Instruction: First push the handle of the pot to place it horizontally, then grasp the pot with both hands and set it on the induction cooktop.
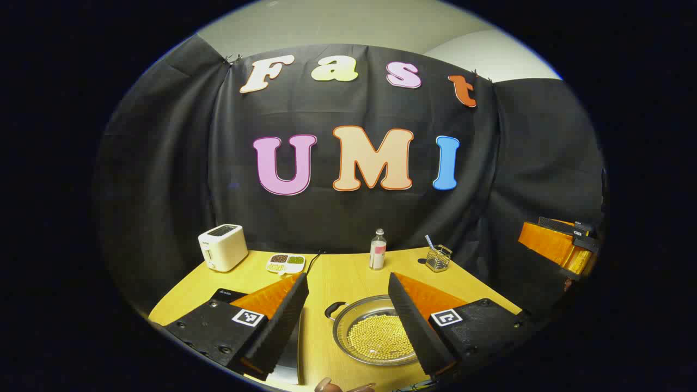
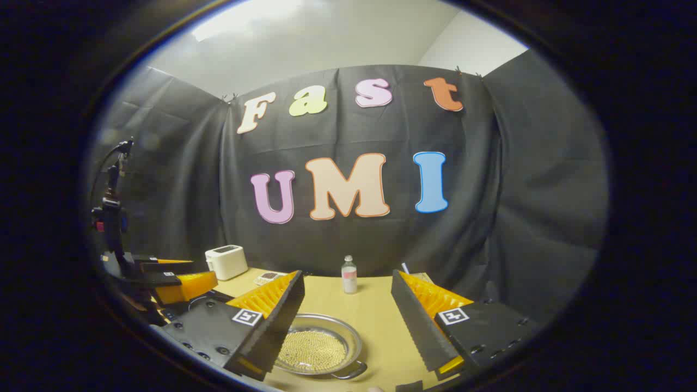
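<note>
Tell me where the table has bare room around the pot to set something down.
In the left gripper view, bare tabletop lies between the pot and the bottle, and beside the toaster. The back edge is crowded: toaster, snack tray, bottle, wire holder. In the right gripper view, bare table lies right of the pot.

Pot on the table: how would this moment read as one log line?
pot: on table, holds yellow beads | left gripper: open, above pot | right gripper: open, above pot | grasp: not yet
</note>
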